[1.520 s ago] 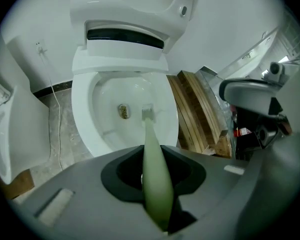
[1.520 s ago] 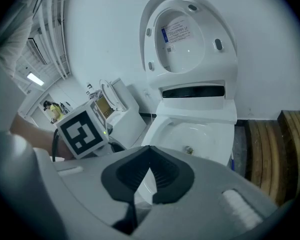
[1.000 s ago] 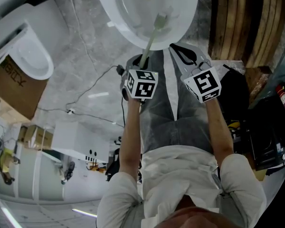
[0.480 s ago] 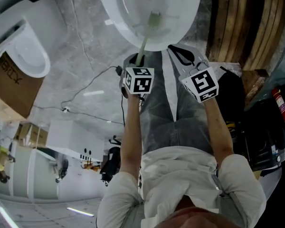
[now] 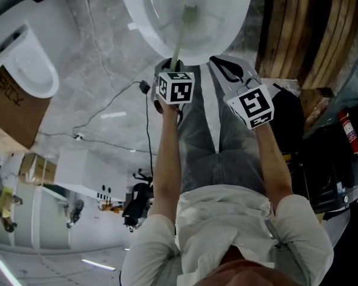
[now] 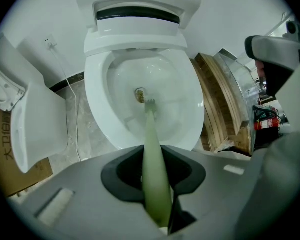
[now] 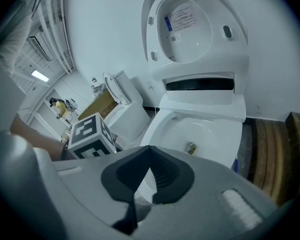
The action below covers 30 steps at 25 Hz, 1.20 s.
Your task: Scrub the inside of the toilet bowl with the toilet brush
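Observation:
The white toilet bowl point(image 5: 215, 22) lies at the top of the head view, with a brown stain at its drain point(image 6: 139, 95). A pale green toilet brush point(image 5: 180, 40) runs from my left gripper point(image 5: 173, 66) into the bowl. Its bristle head point(image 6: 150, 104) sits on the inner wall just below the drain. My left gripper point(image 6: 156, 184) is shut on the brush handle point(image 6: 153, 154). My right gripper point(image 5: 225, 68) hangs beside it on the right, over the bowl's front rim. In the right gripper view my right gripper point(image 7: 149, 176) is shut with nothing in it, and the toilet lid point(image 7: 195, 26) stands raised.
A second white toilet point(image 5: 30, 70) and a cardboard box point(image 5: 9, 109) stand at the left. Wooden planks point(image 5: 310, 28) lean close to the bowl's right side, with a red fire extinguisher point(image 5: 347, 131) beyond. A thin cable point(image 5: 107, 109) trails across the grey marble floor point(image 5: 101, 46).
The left gripper has pushed forward toward the bowl. The brush head has slid from the bowl's near right wall up toward the drain. The right gripper has barely moved.

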Tool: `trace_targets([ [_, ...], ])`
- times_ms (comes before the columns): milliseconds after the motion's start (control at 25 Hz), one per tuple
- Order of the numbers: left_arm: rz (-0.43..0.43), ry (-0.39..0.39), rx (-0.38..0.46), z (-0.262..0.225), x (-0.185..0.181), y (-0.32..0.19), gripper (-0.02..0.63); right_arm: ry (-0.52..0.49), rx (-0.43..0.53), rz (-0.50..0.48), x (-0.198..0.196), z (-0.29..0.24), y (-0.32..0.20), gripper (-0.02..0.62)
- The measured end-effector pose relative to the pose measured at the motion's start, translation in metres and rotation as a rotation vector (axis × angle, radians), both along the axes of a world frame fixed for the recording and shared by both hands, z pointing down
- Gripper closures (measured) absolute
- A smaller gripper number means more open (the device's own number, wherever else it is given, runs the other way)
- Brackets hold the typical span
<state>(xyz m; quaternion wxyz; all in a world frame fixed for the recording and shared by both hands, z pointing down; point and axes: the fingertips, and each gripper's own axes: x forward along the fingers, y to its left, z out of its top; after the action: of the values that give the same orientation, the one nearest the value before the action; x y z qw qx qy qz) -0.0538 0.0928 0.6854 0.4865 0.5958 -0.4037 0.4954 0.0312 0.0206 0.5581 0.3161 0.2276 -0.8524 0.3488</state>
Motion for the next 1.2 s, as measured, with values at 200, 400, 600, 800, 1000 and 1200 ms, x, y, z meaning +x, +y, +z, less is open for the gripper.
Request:
trace_targets([
  [200, -0.012, -0.020, -0.007, 0.015, 0.001, -0.012, 0.495, -0.004, -0.005, -0.002, 0.002, 0.001, -0.002, 0.592],
  [400, -0.013, -0.042, -0.011, 0.030, 0.001, -0.030, 0.495, -0.003, -0.012, -0.001, 0.004, 0.004, -0.006, 0.592],
  [600, -0.031, -0.050, -0.021, 0.043, 0.000, -0.047, 0.497, -0.004, -0.016, 0.006, 0.005, 0.007, -0.009, 0.592],
  [800, -0.044, -0.060, -0.020, 0.055, 0.002, -0.065, 0.495, -0.011, -0.012, 0.012, 0.006, 0.006, -0.015, 0.592],
  [1000, -0.051, -0.069, -0.008, 0.065, 0.003, -0.079, 0.495, 0.000, -0.009, 0.017, 0.010, 0.012, -0.017, 0.592],
  [1200, -0.046, -0.075, 0.002, 0.074, 0.002, -0.087, 0.495, -0.002, 0.001, 0.027, 0.009, 0.013, -0.021, 0.592],
])
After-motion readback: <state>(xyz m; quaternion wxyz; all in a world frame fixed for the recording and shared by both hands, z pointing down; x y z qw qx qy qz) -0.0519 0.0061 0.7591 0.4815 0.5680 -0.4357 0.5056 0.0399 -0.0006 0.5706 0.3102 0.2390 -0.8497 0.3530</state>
